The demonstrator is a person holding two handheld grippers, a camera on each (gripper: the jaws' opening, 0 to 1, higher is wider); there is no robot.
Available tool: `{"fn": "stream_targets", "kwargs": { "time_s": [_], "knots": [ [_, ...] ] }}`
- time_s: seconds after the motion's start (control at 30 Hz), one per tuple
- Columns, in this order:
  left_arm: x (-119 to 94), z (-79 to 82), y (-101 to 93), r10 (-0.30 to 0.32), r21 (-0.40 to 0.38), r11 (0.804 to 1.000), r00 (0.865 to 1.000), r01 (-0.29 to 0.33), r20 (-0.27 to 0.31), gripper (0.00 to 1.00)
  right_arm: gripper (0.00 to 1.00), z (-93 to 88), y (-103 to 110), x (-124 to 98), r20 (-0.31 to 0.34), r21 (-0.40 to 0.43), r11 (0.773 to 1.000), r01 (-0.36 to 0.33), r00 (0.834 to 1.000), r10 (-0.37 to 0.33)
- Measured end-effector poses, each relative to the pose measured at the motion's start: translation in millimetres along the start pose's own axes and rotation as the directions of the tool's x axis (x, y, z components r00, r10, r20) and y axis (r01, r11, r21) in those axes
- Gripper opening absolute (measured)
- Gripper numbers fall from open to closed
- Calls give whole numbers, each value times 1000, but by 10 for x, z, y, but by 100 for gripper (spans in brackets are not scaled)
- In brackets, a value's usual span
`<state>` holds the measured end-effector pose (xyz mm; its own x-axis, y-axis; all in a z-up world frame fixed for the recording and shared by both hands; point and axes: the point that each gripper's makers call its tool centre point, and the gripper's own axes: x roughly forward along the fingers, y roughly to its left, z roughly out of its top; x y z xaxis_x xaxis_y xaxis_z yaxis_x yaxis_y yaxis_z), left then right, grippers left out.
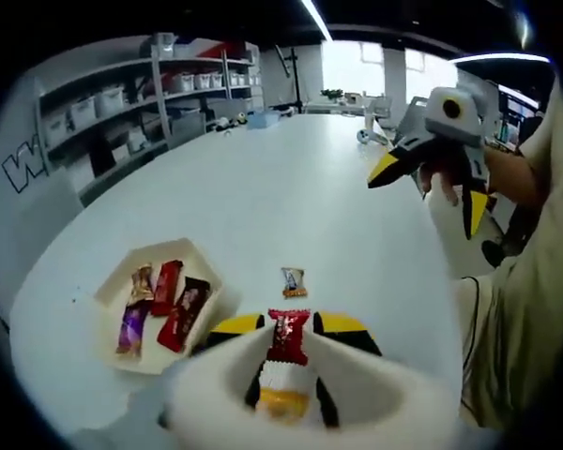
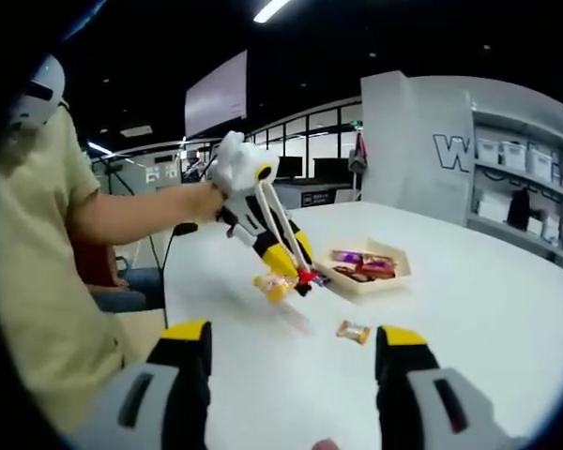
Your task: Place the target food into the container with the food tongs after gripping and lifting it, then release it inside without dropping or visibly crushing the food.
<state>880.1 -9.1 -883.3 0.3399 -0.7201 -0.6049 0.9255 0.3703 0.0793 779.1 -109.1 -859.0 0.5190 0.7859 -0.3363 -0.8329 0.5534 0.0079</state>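
One red candy (image 1: 288, 336) (upright) | left gripper (image 1: 289, 330) fingers clamped via tongs (image 1: 281, 375) | right gripper (image 2: 291, 345) fingers apart

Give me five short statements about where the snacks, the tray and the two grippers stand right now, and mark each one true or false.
1. The left gripper holds tongs that pinch a red-wrapped snack. True.
2. The red-wrapped snack already lies in the tray. False: it is held in the tongs, clear of the tray.
3. The tray holds several wrapped snacks. True.
4. The right gripper is shut on a snack. False: its jaws stand apart with nothing between them.
5. The small orange-wrapped snack lies inside the tray. False: it lies on the white table, apart from the tray.
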Motion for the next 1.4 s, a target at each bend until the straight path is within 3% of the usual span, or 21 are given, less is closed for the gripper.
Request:
{"fn": "stream_targets", "kwargs": {
  "time_s": [0.6, 1.4],
  "knots": [
    [-255, 120, 564, 112, -15, 994, 993, -112, 26, 19, 69, -8, 13, 10, -4, -1, 1000, -6, 1000, 6],
    [-106, 29, 1172, 220, -57, 974, 975, -218, 19, 20, 69, 22, 16, 8, -1, -8, 1000, -7, 1000, 7]
  ]
}}
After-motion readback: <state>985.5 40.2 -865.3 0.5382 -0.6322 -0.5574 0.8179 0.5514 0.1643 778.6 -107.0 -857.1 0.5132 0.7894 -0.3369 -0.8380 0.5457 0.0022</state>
